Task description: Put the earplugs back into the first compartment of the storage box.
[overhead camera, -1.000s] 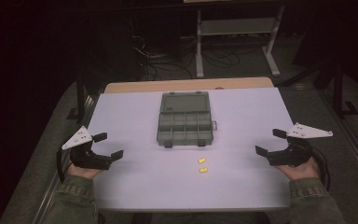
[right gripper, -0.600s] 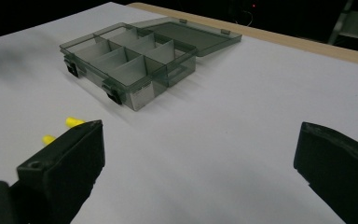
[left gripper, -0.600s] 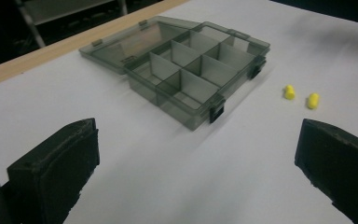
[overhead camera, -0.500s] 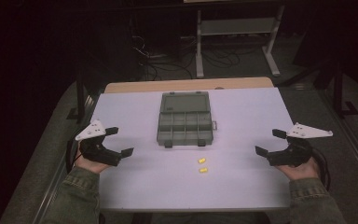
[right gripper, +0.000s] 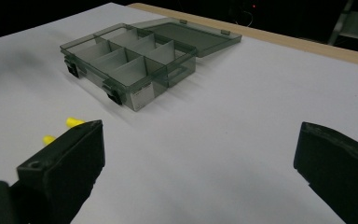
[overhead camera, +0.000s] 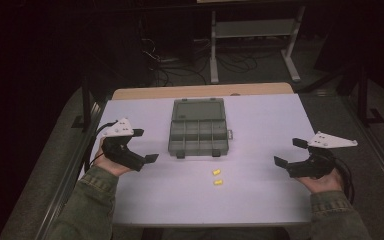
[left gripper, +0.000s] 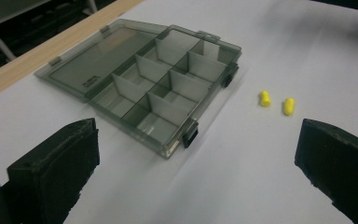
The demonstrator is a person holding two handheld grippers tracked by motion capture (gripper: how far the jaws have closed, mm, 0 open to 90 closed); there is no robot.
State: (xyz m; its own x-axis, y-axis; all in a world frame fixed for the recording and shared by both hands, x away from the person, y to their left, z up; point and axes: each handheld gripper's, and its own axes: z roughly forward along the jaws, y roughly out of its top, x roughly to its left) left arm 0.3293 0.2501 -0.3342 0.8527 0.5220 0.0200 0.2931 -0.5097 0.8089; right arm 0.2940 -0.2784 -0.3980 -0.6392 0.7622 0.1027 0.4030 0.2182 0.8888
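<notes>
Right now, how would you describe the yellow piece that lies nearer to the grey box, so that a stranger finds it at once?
On the pale lilac table top lies an open, smoky grey plastic compartment box. In front of its near edge lie two small yellow foam cylinders, apart. The wanted one is nearer the box; the other cylinder lies closer to the person.

White table [overhead camera: 260, 130], wood strip at far edge. On it: open grey compartment box [overhead camera: 198, 133], two yellow earplugs [overhead camera: 217, 177] lying just in front.

A dim room: white table [overhead camera: 260, 125], grey floor [overhead camera: 45, 190], metal stand [overhead camera: 250, 30] behind.
</notes>
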